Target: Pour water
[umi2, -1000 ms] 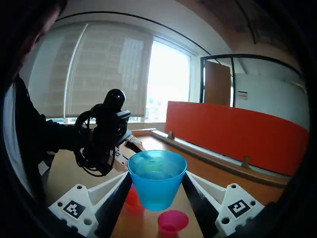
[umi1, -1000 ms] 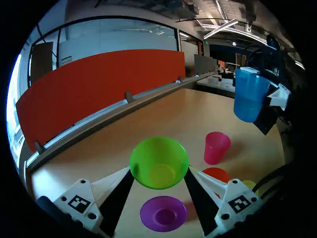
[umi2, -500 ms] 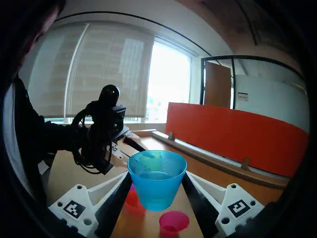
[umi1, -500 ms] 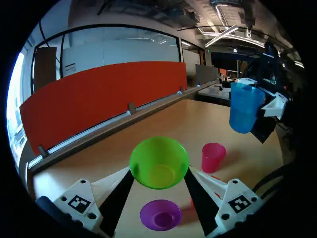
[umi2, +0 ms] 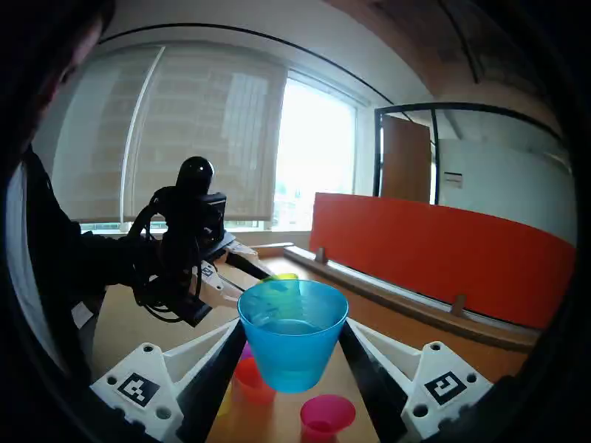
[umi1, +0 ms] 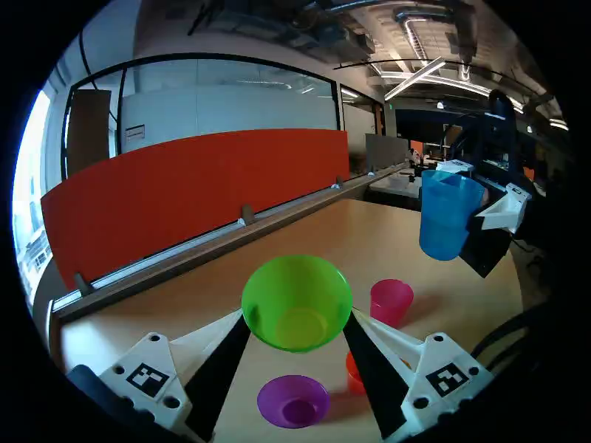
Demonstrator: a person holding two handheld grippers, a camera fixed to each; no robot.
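In the left gripper view my left gripper is shut on a lime green cup, held above the wooden table. The cup looks empty. In the right gripper view my right gripper is shut on a blue cup with water in its bottom. The same blue cup hangs at the right of the left gripper view, held by the right gripper. The left gripper with the green cup's rim shows just behind the blue cup.
On the table below stand a pink cup, an orange cup and a purple cup. The pink cup and orange cup sit under the blue one. An orange divider runs along the table's far edge. A person's sleeve is at left.
The left gripper has risen with the green cup, so the table cups look lower and smaller. The blue cup has drifted closer to the green one.
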